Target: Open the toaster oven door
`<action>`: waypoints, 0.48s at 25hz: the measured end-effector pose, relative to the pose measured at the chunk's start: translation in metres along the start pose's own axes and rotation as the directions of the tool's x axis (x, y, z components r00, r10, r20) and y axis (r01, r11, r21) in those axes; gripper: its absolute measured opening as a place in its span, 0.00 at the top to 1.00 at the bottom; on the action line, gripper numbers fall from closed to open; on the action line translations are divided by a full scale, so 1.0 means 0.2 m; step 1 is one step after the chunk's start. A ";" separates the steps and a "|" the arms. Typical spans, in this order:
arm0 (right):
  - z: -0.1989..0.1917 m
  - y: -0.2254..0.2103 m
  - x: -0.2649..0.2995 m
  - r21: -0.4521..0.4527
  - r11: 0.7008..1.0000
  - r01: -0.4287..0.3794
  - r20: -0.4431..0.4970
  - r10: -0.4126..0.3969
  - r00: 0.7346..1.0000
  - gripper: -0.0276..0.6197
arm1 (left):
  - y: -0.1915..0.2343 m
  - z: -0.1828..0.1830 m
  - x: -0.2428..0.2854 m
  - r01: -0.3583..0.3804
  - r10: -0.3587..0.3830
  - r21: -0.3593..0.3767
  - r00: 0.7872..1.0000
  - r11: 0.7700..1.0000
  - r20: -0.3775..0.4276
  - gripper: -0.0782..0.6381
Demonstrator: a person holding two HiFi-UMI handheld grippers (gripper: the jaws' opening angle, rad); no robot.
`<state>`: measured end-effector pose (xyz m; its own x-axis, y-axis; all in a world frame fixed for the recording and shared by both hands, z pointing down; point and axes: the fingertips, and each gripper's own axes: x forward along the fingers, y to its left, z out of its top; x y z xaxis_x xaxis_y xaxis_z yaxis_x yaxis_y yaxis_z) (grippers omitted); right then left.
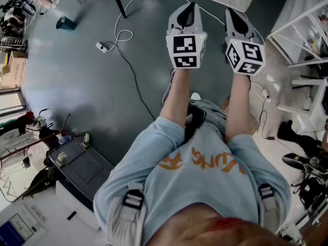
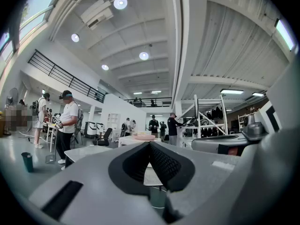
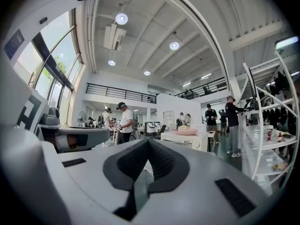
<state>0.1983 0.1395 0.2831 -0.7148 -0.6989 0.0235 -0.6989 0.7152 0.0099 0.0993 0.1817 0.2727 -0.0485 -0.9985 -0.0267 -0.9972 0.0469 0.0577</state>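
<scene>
In the head view my left gripper (image 1: pixel 190 6) and right gripper (image 1: pixel 231 12) are held side by side at arm's length over the grey floor (image 1: pixel 77 86), pointing away from me. Both are shut with nothing between their jaws. The left gripper view shows its dark pads (image 2: pixel 161 165) meeting at a point, with my left gripper (image 2: pixel 150 143) aimed across a large hall. My right gripper (image 3: pixel 149 140) looks the same. Far ahead of it a white boxy appliance (image 3: pixel 186 139) stands on a table with a pink dish (image 3: pixel 185 131) on top. I cannot tell how its door stands.
A white power adapter (image 1: pixel 101 47) and black cable (image 1: pixel 134 76) lie on the floor, with a teal bin (image 1: pixel 65 23) at far left. A dark case (image 1: pixel 84 168) sits at my lower left, white shelving (image 1: pixel 307 29) at right. Several people (image 2: pixel 68 125) stand in the hall.
</scene>
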 end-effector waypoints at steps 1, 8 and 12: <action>0.00 0.00 0.00 -0.003 1.000 0.000 0.000 0.000 1.000 0.96 | -0.01 -0.01 0.00 -0.002 0.002 -0.001 1.000 1.000 -0.005 0.89; -0.08 -0.02 0.02 0.009 1.000 -0.021 -0.024 0.021 0.999 0.96 | 0.00 -0.11 0.03 -0.029 0.029 -0.013 0.999 0.999 -0.042 0.89; -0.12 -0.05 0.03 0.021 1.000 -0.012 -0.029 0.012 0.999 0.96 | -0.02 -0.14 0.04 -0.036 0.035 -0.017 0.998 0.999 -0.050 0.89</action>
<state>0.2016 0.1285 0.3062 -0.7223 -0.6895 0.0528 -0.6909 0.7229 -0.0114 0.1047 0.1729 0.2992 -0.0805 -0.9964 0.0256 -0.9937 0.0823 0.0760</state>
